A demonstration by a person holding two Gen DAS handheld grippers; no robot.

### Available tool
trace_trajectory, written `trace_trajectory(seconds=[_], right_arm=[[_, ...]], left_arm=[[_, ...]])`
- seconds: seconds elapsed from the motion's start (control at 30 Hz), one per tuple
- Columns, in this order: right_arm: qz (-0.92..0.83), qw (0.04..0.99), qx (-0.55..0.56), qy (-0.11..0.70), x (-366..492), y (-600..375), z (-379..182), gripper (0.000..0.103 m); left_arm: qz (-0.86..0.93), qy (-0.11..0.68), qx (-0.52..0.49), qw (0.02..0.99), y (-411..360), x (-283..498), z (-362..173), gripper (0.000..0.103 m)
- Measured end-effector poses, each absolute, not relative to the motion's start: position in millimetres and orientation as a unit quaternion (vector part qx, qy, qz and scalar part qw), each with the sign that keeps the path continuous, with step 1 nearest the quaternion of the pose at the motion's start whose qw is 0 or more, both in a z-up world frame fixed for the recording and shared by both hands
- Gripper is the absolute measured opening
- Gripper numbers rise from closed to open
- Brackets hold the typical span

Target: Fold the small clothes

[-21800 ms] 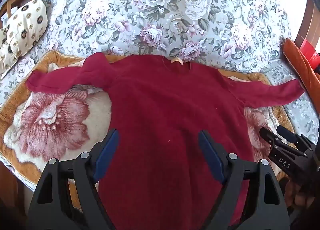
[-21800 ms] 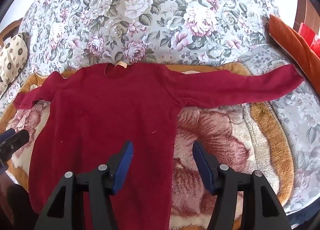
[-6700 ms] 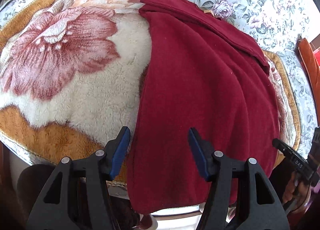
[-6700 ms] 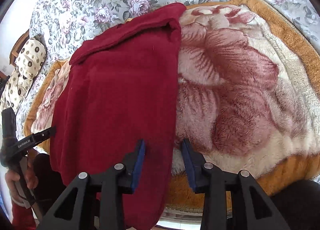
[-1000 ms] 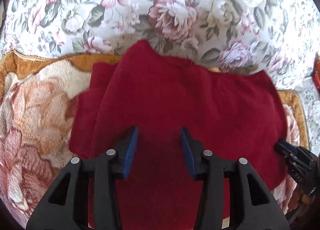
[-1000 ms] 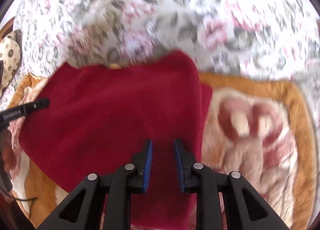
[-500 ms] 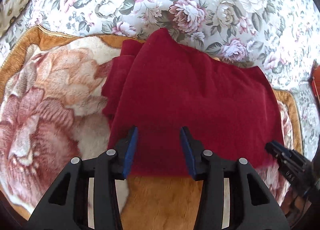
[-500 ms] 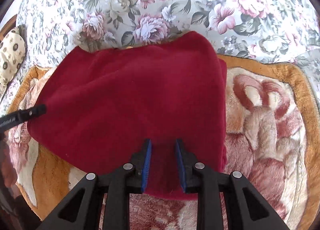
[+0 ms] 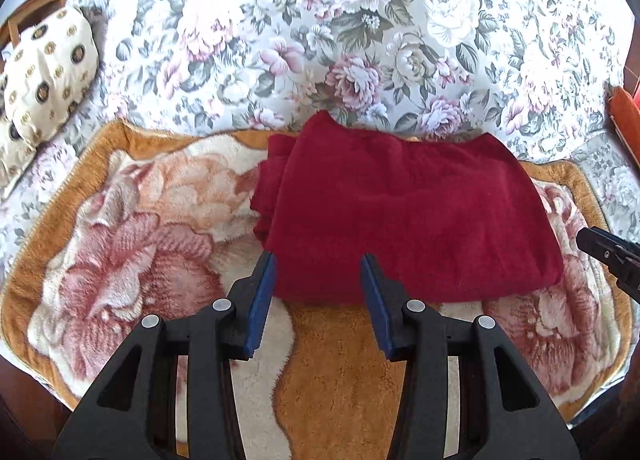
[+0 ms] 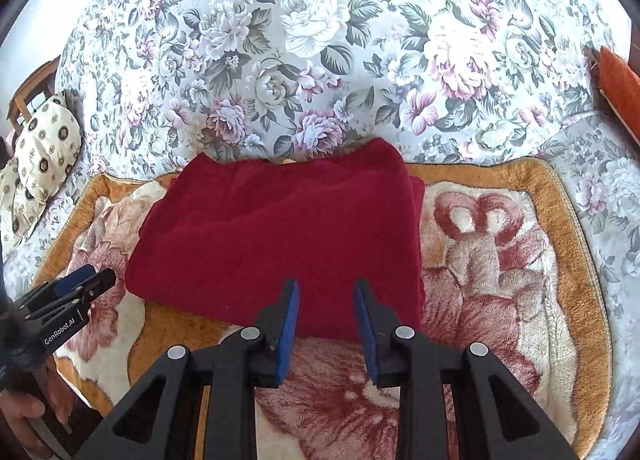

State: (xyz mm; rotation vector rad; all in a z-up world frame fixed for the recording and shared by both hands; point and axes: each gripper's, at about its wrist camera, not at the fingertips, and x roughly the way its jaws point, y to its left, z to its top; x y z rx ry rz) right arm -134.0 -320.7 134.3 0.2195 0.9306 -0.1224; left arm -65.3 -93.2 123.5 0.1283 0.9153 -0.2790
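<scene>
Both tools backed off, red sweater (image 9: 404, 215) folded, blanket (image 9: 336, 372) edge free.

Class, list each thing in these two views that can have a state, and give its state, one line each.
red sweater: folded into a compact rectangle, lying on the plush blanket
plush blanket: spread flat
left gripper: open, holding nothing
right gripper: open, holding nothing
patterned pillow: lying at the bed's left edge
</scene>
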Motion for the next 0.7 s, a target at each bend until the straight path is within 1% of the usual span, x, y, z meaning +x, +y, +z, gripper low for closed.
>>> trace_trajectory(seconds=[0.03, 0.07, 0.17, 0.3, 0.7], right_arm=[[-0.059, 0.888, 0.107, 0.443, -133, -320, 133, 0.027], [-0.058, 0.888, 0.112, 0.441, -130, -320, 131, 0.027], [-0.053, 0.887, 0.119, 0.442, -119, -323, 120, 0.028], [-0.067, 0.886, 0.102, 0.448, -107, -329, 100, 0.029], [-0.090, 0.866, 0.113, 0.479, -96, -356, 59, 0.029]], left_arm=[[-0.133, 0.436, 0.066, 0.888, -96, -65, 124, 0.049], [-0.132, 0.432, 0.071, 0.890, -98, -64, 123, 0.050], [-0.127, 0.421, 0.068, 0.895, -100, -59, 120, 0.050], [-0.127, 0.427, 0.058, 0.893, -105, -49, 109, 0.050], [-0.112, 0.443, 0.061, 0.887, -105, -33, 89, 0.050]])
